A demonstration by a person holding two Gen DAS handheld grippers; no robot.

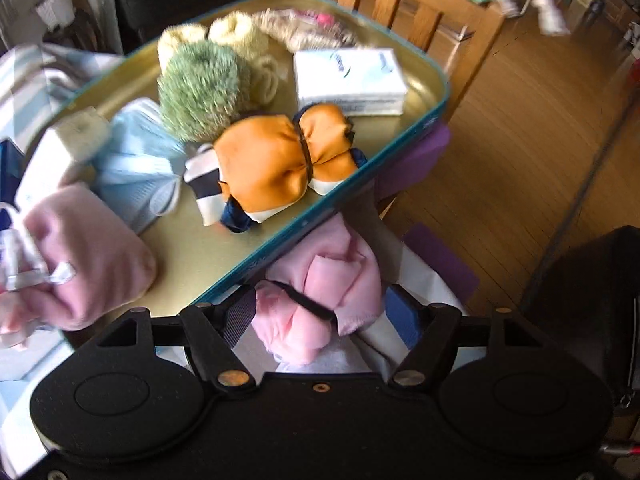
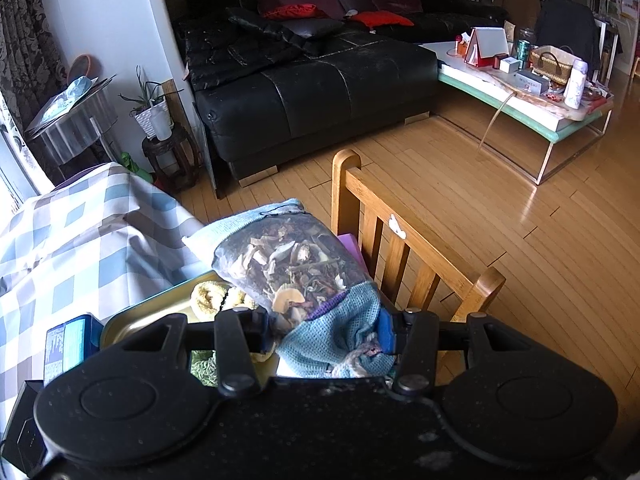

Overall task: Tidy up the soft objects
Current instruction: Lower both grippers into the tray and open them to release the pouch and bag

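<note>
Lower the spread-open left gripper (image 1: 320,316) squarely over the pink cloth bundle (image 1: 320,292), apparently just outside the tray's (image 1: 436,76) near edge, then close across its band, keeping the right gripper (image 2: 326,338) clamped on the potpourri pouch (image 2: 296,276).

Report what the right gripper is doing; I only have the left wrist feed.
Observer: The right gripper is shut on a pouch, gripping its blue knit end.
Operator: Describe the pouch.
Observer: Its see-through middle shows dried petals and slices inside.
Operator: Give me its position.
Observer: It sticks up from the gripper over the tray, close beside the wooden chair.
</note>
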